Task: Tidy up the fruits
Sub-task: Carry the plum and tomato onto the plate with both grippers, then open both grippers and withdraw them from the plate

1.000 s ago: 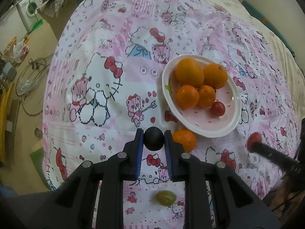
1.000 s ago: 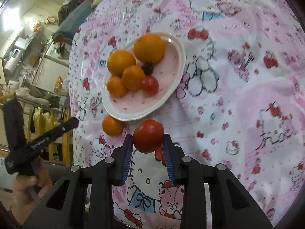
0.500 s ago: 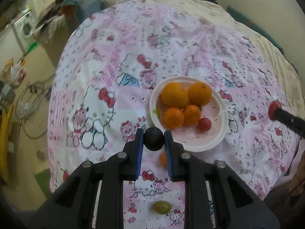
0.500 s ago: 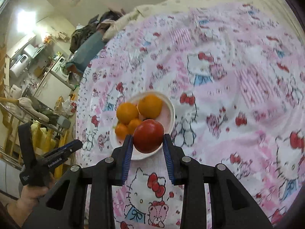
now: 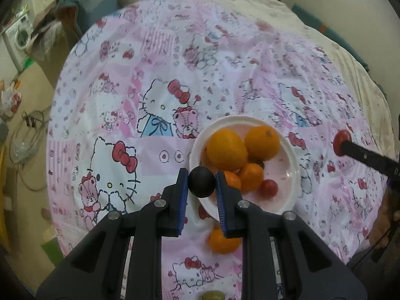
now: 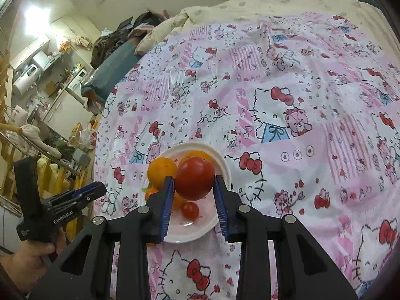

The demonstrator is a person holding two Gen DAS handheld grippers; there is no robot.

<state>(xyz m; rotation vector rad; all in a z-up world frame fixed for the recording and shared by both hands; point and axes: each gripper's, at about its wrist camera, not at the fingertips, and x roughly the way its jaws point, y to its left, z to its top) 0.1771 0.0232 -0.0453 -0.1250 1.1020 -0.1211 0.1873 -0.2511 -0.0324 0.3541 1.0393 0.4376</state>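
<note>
A white plate (image 5: 293, 167) on the Hello Kitty cloth holds several oranges (image 5: 226, 148) and a small red tomato (image 5: 268, 187). My left gripper (image 5: 202, 182) is shut on a dark round fruit (image 5: 201, 181), held above the plate's near left rim. My right gripper (image 6: 193, 186) is shut on a large red tomato (image 6: 195, 178), held above the plate (image 6: 220, 161). It also shows in the left wrist view (image 5: 342, 143) at the right. A loose orange (image 5: 223, 241) and a green grape (image 5: 210, 295) lie on the cloth near me.
The pink patterned cloth (image 5: 162, 87) covers a round table. A cream quilt (image 6: 250, 7) lies beyond it. Room clutter and a wooden rack (image 6: 15, 130) stand to the left. My left hand and gripper body (image 6: 50, 210) show in the right wrist view.
Both grippers have risen and drawn back while holding their fruits. The plate looks smaller and farther away. The right gripper's tomato has moved up over the plate.
</note>
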